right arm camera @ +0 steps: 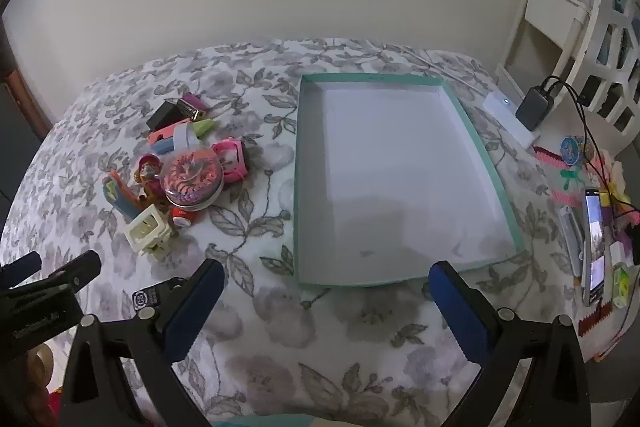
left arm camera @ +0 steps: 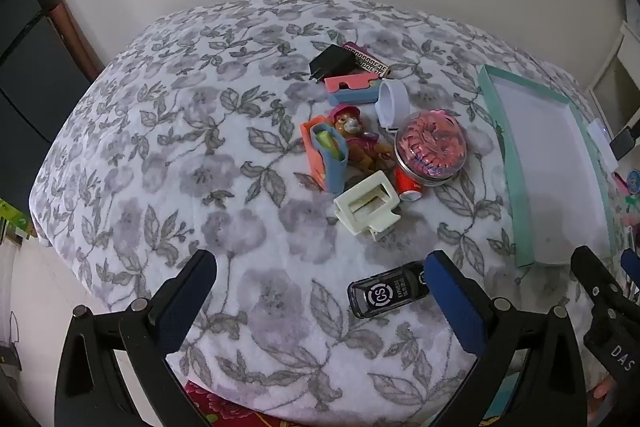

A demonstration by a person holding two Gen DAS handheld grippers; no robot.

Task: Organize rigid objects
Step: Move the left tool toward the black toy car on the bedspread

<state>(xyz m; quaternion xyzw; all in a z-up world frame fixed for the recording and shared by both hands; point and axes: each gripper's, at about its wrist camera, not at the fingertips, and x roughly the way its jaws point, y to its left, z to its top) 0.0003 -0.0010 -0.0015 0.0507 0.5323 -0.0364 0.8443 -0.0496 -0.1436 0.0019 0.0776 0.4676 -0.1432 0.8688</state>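
Both grippers, left (left arm camera: 320,291) and right (right arm camera: 326,291), spread wide, hover over a floral fleece cover (left arm camera: 200,147); rigid trinkets (left arm camera: 360,147) cluster beside a rectangular teal-rimmed tray (right arm camera: 298,163).

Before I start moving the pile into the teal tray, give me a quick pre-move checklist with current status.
1. Left gripper open, holding nothing: ok.
2. Right gripper open, holding nothing: ok.
3. Teal tray has nothing in it: ok.
4. Black CS-labelled item lies apart from the pile, nearest the left fingers: ok.
5. Cream hair clip free of the red mini can: cannot tell, they look to touch.
6. Toy figure free to lift: not ok, wedged among neighbours.
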